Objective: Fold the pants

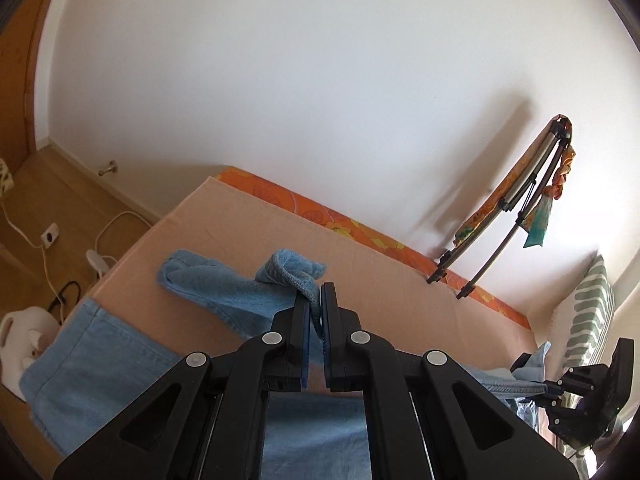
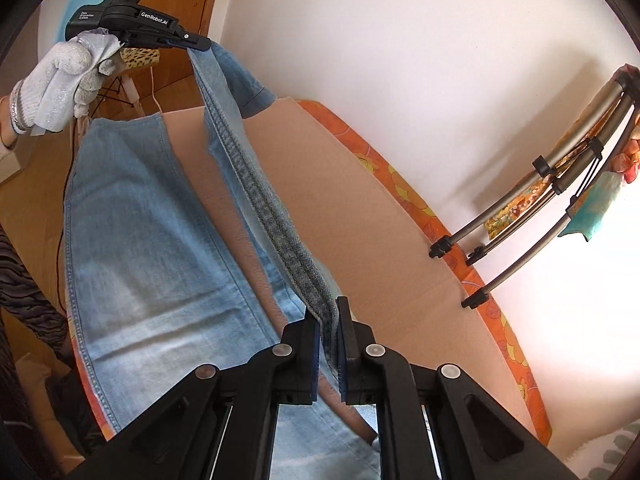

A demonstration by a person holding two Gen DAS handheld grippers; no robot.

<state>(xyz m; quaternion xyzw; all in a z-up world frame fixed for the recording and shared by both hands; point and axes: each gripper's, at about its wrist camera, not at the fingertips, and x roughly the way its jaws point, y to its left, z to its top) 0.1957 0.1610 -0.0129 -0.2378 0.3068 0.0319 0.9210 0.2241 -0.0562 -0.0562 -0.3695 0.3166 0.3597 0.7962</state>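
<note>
We are holding the denim pants (image 2: 132,216) lifted above the cardboard-covered bed (image 2: 360,208), left gripper (image 1: 316,300) and right gripper (image 2: 329,312) fingers each clamping tight on the fabric's edge.

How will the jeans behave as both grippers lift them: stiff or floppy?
Probably floppy: the jeans sag between the left gripper and right gripper. Likely fairly heavy, since the held seam looks taut. The grip seems secure on thick denim.

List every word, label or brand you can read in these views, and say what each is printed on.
"GenRobot.AI": white lettering on the black body of the left gripper, seen from the right wrist view.
A smaller white label further back on the same body: too small to read.
No other readable text, none on the jeans.
</note>
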